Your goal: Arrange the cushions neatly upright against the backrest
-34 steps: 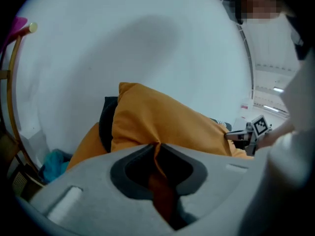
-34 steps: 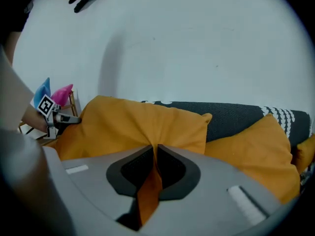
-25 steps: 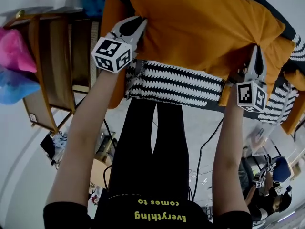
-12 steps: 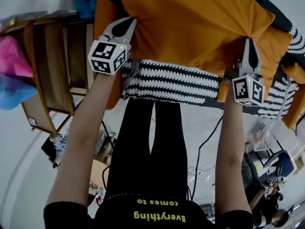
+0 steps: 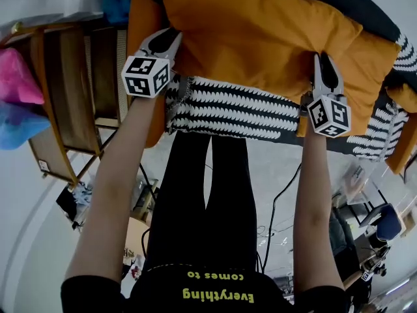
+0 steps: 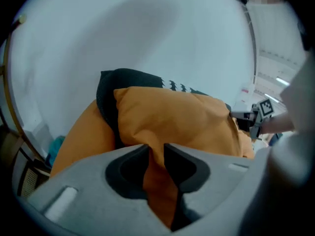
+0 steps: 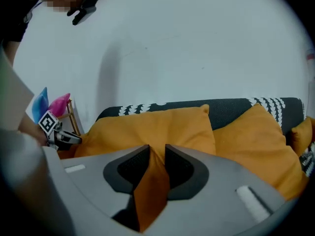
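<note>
**Backrest (image 7: 231, 111) receives cushion (image 5: 260, 38): grip easing**

The orange cushion sits lower than a second ago, upright against the dark backrest. Left gripper (image 5: 166, 42) and right gripper (image 5: 324, 67) have just been opening. The cushion's edge lies loosely between their narrow jaws, so placement looks nearly done.

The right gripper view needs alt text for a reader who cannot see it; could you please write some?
The right gripper has a corner of an orange cushion between its grey jaws, which have just been opening. That cushion stands against a dark backrest, with a second cushion, also orange, to its right.
</note>
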Motion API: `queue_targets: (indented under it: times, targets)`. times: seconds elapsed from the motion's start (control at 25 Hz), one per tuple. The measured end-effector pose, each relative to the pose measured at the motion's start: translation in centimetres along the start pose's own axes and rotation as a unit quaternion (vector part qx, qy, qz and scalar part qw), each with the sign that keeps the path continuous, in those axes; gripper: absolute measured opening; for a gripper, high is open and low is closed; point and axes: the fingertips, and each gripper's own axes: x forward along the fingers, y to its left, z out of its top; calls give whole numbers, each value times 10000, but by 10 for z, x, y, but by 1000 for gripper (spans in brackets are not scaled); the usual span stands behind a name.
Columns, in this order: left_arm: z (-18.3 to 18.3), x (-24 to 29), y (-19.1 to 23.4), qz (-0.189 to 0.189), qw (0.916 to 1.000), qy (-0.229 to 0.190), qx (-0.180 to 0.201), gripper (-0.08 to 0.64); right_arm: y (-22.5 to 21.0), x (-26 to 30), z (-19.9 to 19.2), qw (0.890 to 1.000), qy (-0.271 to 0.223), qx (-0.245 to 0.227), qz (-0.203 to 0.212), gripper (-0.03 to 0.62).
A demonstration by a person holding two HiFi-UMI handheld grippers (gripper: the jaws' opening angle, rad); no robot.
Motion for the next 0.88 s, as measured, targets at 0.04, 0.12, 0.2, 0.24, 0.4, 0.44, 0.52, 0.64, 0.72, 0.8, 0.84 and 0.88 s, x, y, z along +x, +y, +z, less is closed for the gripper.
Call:
queue_targets:
  times: [0.04, 0.12, 0.2, 0.24, 0.4, 0.44, 0.52, 0.64, 0.72, 0.8, 0.84, 0.88]
  targets:
    - [4, -3, -2, 15, 9999, -93, -46, 105, 0, -2, 4, 10000, -30, 21, -23, 117]
    - [14, -10, -9, 58, 9997, -234, 1, 129, 0, -9, 14, 9998, -148, 47, -109, 182]
    - [30, -19, -18, 40, 9990, -448, 74, 130, 5, -19, 29, 9992, -367, 31, -158, 185]
    - [39, -23, -23, 6, 9983, -575, 91, 130, 9, -24, 37, 9987, -478, 21, -153, 179]
    - [77, -44, -38, -10, 9937, -1118, 70, 130, 31, -44, 61, 9973, -732, -33, -34, 51]
    - [86, -51, -41, 28, 9919, -1268, 81, 92, 38, -50, 66, 9971, -753, -43, 32, 11]
    - [102, -67, -47, 60, 9883, -1522, 118, -2, 51, -61, 75, 9967, -801, -53, 154, 11]
    - [115, -83, -63, -76, 9855, -1682, 202, -2, 66, -80, 87, 9954, -932, -3, 234, 11]
    - [125, -95, -75, -161, 9831, -1803, 264, -2, 74, -93, 97, 9943, -1041, 8, 231, 11]
    - [134, -111, -84, -175, 9808, -1918, 303, -2, 83, -106, 107, 9933, -1142, 14, 202, 11]
    - [138, -121, -87, -168, 9799, -1968, 292, -2, 87, -114, 112, 9927, -1191, 27, 186, 11]
    - [142, -131, -89, -159, 9791, -2011, 261, -2, 92, -120, 118, 9922, -1237, 50, 171, 11]
